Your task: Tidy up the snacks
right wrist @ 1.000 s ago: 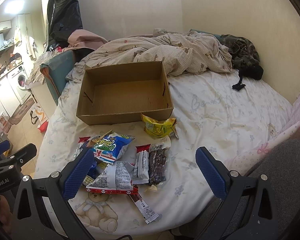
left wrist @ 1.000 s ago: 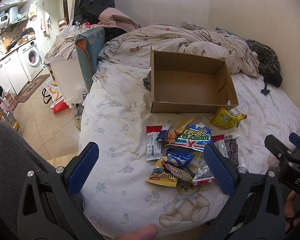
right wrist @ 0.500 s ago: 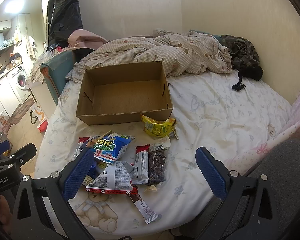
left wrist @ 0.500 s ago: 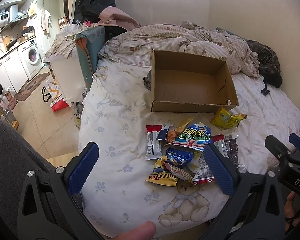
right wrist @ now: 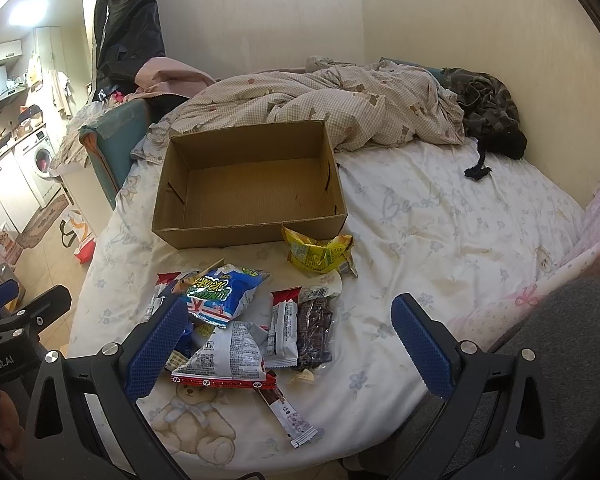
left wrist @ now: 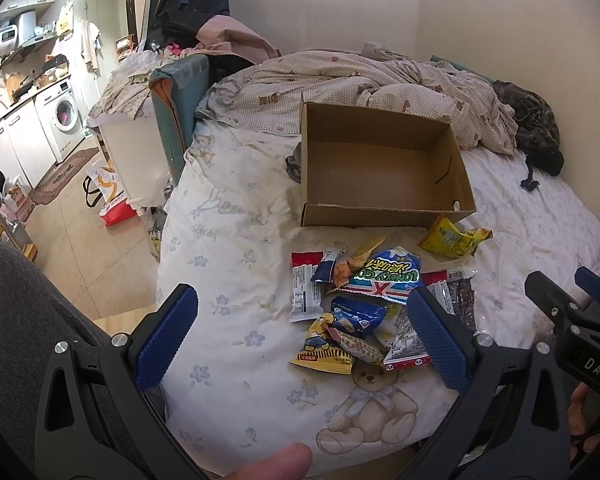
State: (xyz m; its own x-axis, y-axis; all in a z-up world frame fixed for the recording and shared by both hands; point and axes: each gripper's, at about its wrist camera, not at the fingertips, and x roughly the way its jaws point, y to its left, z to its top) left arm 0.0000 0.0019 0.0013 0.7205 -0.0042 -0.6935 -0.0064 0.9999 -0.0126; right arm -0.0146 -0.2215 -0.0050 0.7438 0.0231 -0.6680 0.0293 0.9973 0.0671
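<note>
Your bed (right wrist: 440, 208) is the worktop here. The open box (right wrist: 244, 188) sits mid-mattress, empty, probably parked there so it's an easy drop from the snacks (right wrist: 244, 320) heaped just in front of it. Yellow bag (right wrist: 320, 254) is nearest the box. Your left gripper (left wrist: 300, 338) and right gripper (right wrist: 288, 344) both hang over the pile, jaws spread wide, holding and touching nothing.
</note>
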